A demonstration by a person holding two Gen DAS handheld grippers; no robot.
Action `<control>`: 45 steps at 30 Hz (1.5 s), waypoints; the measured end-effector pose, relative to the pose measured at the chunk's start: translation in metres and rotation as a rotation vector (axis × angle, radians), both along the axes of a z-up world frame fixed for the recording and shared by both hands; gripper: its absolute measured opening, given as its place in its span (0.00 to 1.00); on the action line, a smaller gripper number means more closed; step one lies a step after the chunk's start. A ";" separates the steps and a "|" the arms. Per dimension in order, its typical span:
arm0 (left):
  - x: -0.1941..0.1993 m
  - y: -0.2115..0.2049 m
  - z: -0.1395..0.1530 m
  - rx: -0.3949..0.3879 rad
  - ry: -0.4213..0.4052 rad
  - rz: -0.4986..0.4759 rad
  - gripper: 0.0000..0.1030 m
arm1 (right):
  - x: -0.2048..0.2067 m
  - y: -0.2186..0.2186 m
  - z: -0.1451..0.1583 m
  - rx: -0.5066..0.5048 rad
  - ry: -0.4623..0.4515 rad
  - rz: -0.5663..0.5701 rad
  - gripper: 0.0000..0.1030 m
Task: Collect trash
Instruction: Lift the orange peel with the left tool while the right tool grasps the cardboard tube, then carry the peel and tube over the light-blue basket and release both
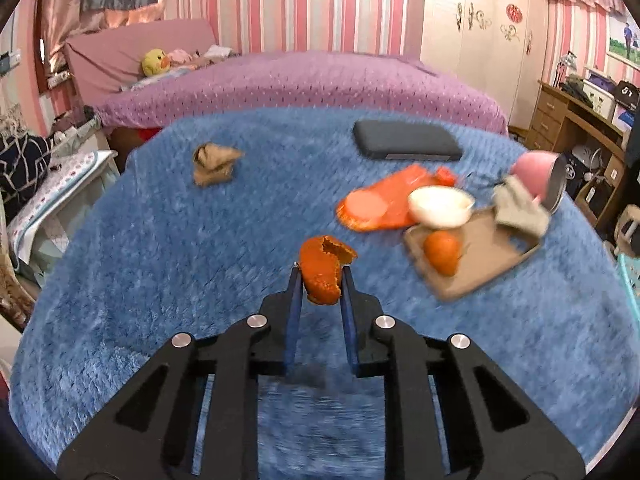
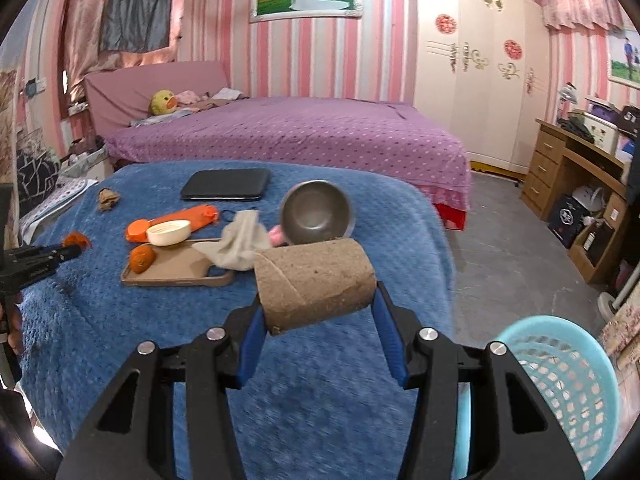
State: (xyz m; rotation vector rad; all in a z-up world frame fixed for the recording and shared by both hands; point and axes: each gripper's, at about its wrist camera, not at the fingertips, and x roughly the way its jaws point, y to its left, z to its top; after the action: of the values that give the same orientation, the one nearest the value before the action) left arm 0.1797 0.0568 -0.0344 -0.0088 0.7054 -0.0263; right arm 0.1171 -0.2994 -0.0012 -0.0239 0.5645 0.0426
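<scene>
Orange peel (image 1: 323, 270), curled and ragged-edged, sits pinched between the left claw's (image 1: 320, 276) blue pads, lifted off the blue blanket, its torn rim poking up past the fingertips. Cardboard roll (image 2: 316, 282), brown and rough, lies crosswise in the right claw (image 2: 318, 300), clamped end to end, one open end showing at the left pad. A crumpled brown paper wad (image 1: 214, 164) rests on the blanket well ahead and left of the left claw. The light-blue lattice basket (image 2: 560, 392) stands low, right of the right claw.
</scene>
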 end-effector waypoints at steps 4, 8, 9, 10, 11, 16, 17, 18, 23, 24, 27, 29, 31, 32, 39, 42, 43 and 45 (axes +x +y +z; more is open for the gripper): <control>-0.008 -0.027 0.018 -0.025 -0.049 -0.019 0.17 | -0.012 -0.023 0.003 -0.002 -0.008 -0.043 0.49; -0.020 -0.059 0.027 -0.026 -0.090 -0.053 0.17 | -0.024 -0.052 0.005 -0.012 -0.013 -0.090 0.49; -0.022 -0.065 0.028 -0.025 -0.093 -0.059 0.17 | -0.027 -0.060 0.005 -0.014 -0.012 -0.102 0.49; -0.025 -0.073 0.029 -0.025 -0.094 -0.069 0.17 | -0.029 -0.067 0.005 -0.016 -0.011 -0.113 0.49; -0.027 -0.080 0.030 -0.027 -0.093 -0.079 0.17 | -0.033 -0.078 0.004 -0.021 -0.009 -0.130 0.49; -0.041 -0.117 0.039 -0.019 -0.126 -0.112 0.17 | -0.043 -0.110 0.003 -0.023 -0.004 -0.188 0.49; -0.043 -0.124 0.040 -0.020 -0.129 -0.116 0.17 | -0.045 -0.117 0.003 -0.023 -0.005 -0.200 0.49; -0.046 -0.132 0.042 -0.018 -0.131 -0.123 0.17 | -0.047 -0.123 0.003 -0.023 -0.005 -0.211 0.49; -0.061 -0.173 0.052 0.017 -0.168 -0.167 0.17 | -0.055 -0.156 -0.001 -0.016 0.003 -0.265 0.49; -0.062 -0.180 0.055 0.006 -0.171 -0.174 0.17 | -0.056 -0.160 -0.001 -0.019 0.006 -0.271 0.49; -0.065 -0.201 0.058 -0.042 -0.159 -0.201 0.17 | -0.061 -0.177 -0.004 -0.031 0.014 -0.290 0.49; -0.067 -0.214 0.057 -0.037 -0.160 -0.213 0.17 | -0.065 -0.188 -0.006 -0.029 0.018 -0.306 0.49; -0.070 -0.232 0.056 -0.038 -0.159 -0.236 0.17 | -0.069 -0.200 -0.009 -0.014 0.023 -0.322 0.49; -0.070 -0.238 0.056 -0.041 -0.157 -0.245 0.17 | -0.071 -0.206 -0.010 -0.006 0.025 -0.332 0.49; -0.076 -0.298 0.047 -0.049 -0.145 -0.349 0.17 | -0.081 -0.236 -0.018 0.024 0.036 -0.367 0.49; -0.079 -0.322 0.040 -0.052 -0.130 -0.384 0.17 | -0.082 -0.244 -0.020 0.026 0.039 -0.368 0.49; -0.079 -0.332 0.036 -0.050 -0.123 -0.394 0.17 | -0.083 -0.248 -0.021 0.035 0.039 -0.369 0.49; -0.079 -0.349 0.029 -0.048 -0.107 -0.412 0.17 | -0.085 -0.251 -0.024 0.050 0.039 -0.370 0.49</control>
State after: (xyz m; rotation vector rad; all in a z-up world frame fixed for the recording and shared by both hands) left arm 0.1003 -0.2918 -0.0052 0.0918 0.5902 -0.4359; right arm 0.0323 -0.5508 -0.0249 0.1303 0.5993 -0.3031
